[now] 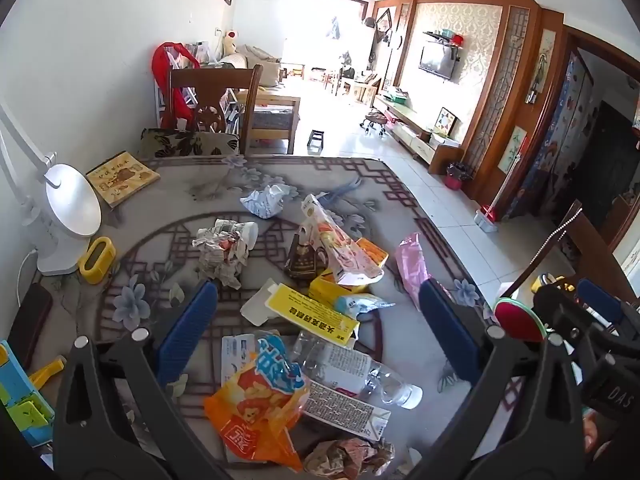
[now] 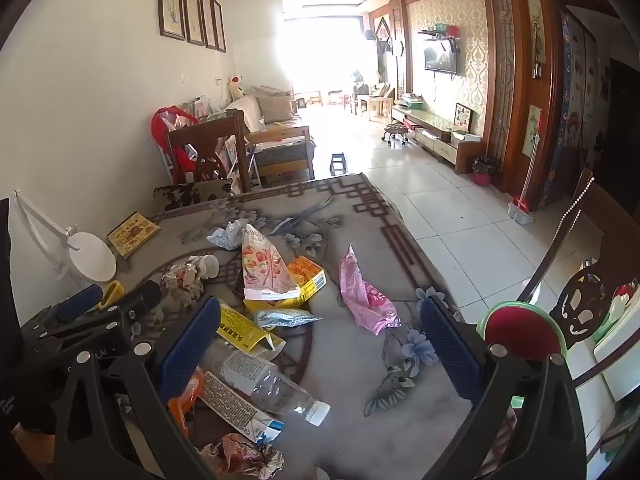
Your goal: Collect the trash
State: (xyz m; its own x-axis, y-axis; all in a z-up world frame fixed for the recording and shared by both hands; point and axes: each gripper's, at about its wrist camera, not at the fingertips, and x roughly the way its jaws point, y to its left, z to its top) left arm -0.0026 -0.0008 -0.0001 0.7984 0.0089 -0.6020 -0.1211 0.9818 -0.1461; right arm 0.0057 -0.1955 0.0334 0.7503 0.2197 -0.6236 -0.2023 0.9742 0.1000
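Observation:
Trash lies scattered over the patterned table (image 1: 168, 216). My left gripper (image 1: 320, 320) hangs open above a yellow flat box (image 1: 310, 312), with an orange snack bag (image 1: 260, 404) and a clear plastic bottle (image 1: 360, 372) just below it. Farther off are crumpled newspaper (image 1: 224, 248), a white paper ball (image 1: 266, 200), a strawberry-print pack (image 1: 340, 248) and a pink bag (image 1: 412, 260). My right gripper (image 2: 320, 340) is also open with nothing between its blue pads. It hovers to the right of the bottle (image 2: 264, 380) and nearer than the pink bag (image 2: 364, 296).
A white desk lamp (image 1: 72, 204), a yellow holder (image 1: 96, 260) and a book (image 1: 122, 178) stand at the table's left. A wooden chair (image 1: 212, 112) is at the far end. A red, green-rimmed round container (image 2: 520, 332) and another chair (image 2: 580, 300) are off the right edge.

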